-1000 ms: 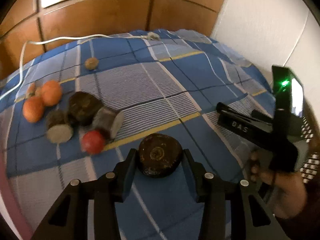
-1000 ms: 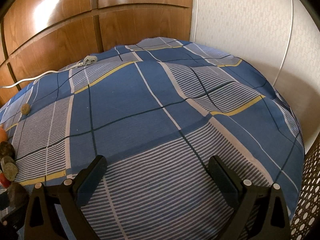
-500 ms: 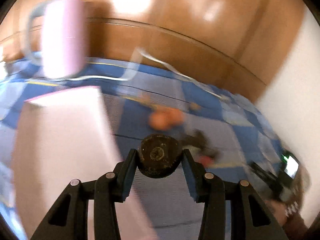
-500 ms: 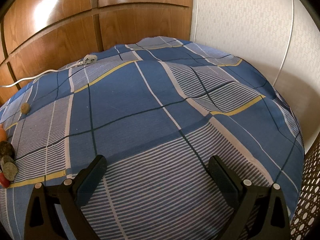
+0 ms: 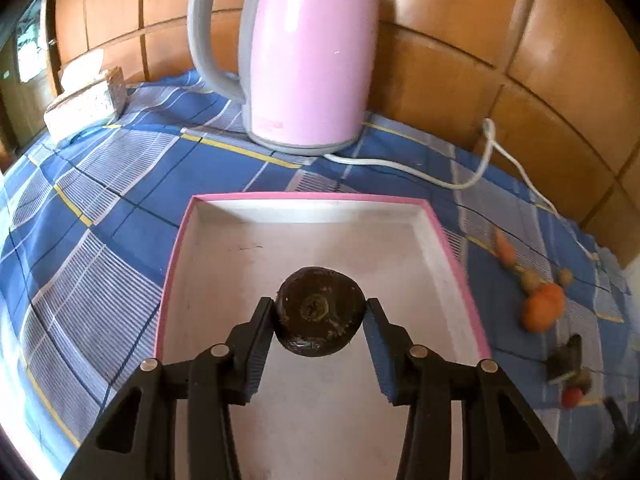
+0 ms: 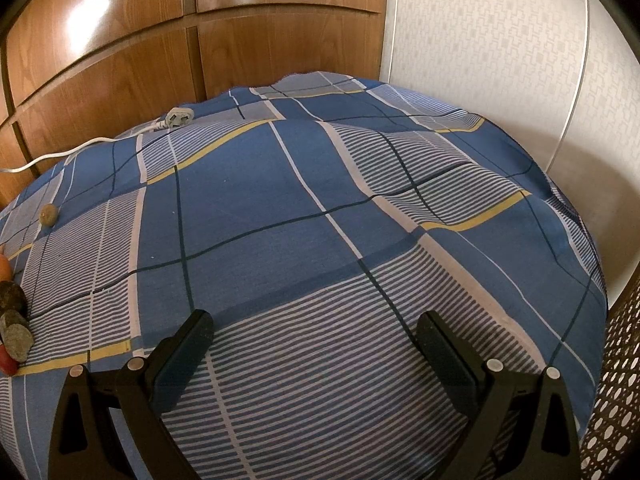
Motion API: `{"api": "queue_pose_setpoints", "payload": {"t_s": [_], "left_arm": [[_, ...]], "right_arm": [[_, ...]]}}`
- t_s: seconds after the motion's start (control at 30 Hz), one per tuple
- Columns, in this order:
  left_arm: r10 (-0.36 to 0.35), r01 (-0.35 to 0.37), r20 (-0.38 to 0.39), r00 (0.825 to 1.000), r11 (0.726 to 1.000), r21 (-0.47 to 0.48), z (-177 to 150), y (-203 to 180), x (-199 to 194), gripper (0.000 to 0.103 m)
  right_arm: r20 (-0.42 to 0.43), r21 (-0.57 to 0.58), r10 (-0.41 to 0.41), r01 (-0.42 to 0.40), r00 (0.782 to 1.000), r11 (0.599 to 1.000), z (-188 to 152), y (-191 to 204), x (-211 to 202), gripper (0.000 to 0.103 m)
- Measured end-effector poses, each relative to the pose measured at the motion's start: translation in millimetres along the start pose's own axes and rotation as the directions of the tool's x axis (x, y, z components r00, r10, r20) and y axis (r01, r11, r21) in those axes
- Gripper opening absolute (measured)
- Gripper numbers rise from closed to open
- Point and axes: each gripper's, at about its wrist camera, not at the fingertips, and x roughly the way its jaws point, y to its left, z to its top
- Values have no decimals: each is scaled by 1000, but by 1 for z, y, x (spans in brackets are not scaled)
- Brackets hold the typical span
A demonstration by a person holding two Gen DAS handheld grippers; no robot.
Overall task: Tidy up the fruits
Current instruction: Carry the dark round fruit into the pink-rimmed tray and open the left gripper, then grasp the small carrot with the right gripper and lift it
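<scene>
My left gripper (image 5: 319, 320) is shut on a dark brown round fruit (image 5: 319, 310) and holds it above the pink-rimmed white tray (image 5: 448, 240). Orange fruits (image 5: 542, 308), a small red fruit (image 5: 572, 397) and dark pieces (image 5: 566, 358) lie on the blue checked cloth to the tray's right. My right gripper (image 6: 316, 338) is open and empty over bare cloth; dark fruits (image 6: 14, 320) and a small brown fruit (image 6: 49, 213) show at its far left edge.
A pink electric kettle (image 5: 304, 52) stands behind the tray, its white cord (image 5: 472, 176) trailing right to a plug (image 6: 178, 117). A tissue box (image 5: 84, 100) sits at the back left. Wooden panels and a white wall bound the bed.
My left gripper has swung left with the dark fruit, from over the cloth near the fruit pile to over the tray. The right gripper has stayed still.
</scene>
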Motion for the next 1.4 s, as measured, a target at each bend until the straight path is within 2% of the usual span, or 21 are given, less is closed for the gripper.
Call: {"api": "queue_pose_setpoints", "payload": {"t_s": [0.03, 0.07, 0.1, 0.17, 0.33, 0.53, 0.7, 0.77, 0.83, 0.93, 0.97, 1.07, 1.17, 1.2, 1.27, 1.37, 1.4], "left_arm": [[10, -10, 0, 1000, 1000, -14, 3, 3, 3, 47], [17, -17, 5, 1000, 1000, -24, 5, 5, 4, 52], [25, -25, 11, 1000, 999, -31, 6, 6, 4, 63], [23, -21, 32, 999, 998, -60, 7, 12, -3, 73], [22, -17, 58, 998, 996, -88, -8, 11, -30, 77], [37, -28, 69, 997, 992, -127, -47, 15, -61, 78], [16, -5, 64, 998, 985, -172, -78, 25, -79, 78], [26, -14, 60, 998, 983, -185, -86, 29, -81, 81], [7, 6, 64, 998, 981, -192, -92, 31, -85, 81], [17, -4, 67, 998, 982, -190, -95, 28, -90, 82], [17, -2, 80, 997, 981, -192, -95, 27, -94, 85], [-8, 30, 118, 993, 983, -182, -93, 25, -103, 86], [-22, 46, 139, 990, 984, -171, -92, 22, -110, 87], [-25, 48, 140, 990, 985, -166, -92, 22, -112, 87], [-8, 33, 142, 990, 984, -173, -93, 24, -114, 87], [1, 26, 141, 990, 982, -188, -95, 30, -117, 87], [4, 24, 145, 989, 981, -191, -96, 32, -118, 88]], "right_arm": [[0, 0, 0, 0, 1000, 1000, 0, 0, 0, 103], [0, 0, 0, 0, 1000, 1000, 0, 0, 0, 103], [0, 0, 0, 0, 1000, 1000, 0, 0, 0, 103], [-1, 0, 0, 0, 1000, 1000, 0, 0, 0, 103], [-1, 0, 0, 0, 1000, 1000, 0, 0, 0, 103], [-13, 0, -1, 1, 1000, 1000, 1, -1, 0, 103], [-64, 3, 4, -4, 998, 1000, 6, 2, 0, 103], [-95, -6, 22, -23, 995, 1000, 9, 6, -2, 91], [-110, -32, 67, -71, 992, 997, 13, 15, -6, 81], [-104, -99, 155, -165, 982, 981, 22, 41, -19, 77], [-99, -126, 188, -200, 977, 972, 25, 52, -24, 71], [-115, -229, 329, -347, 937, 909, 37, 97, -42, 59], [-155, -314, 454, -480, 877, 819, 48, 147, -57, 50], [-178, -337, 498, -528, 849, 779, 50, 169, -63, 48], [-220, -369, 550, -591, 806, 718, 55, 206, -68, 42], [-275, -414, 581, -640, 766, 647, 58, 261, -71, 42], [-290, -426, 583, -648, 759, 631, 59, 273, -70, 42]]}}
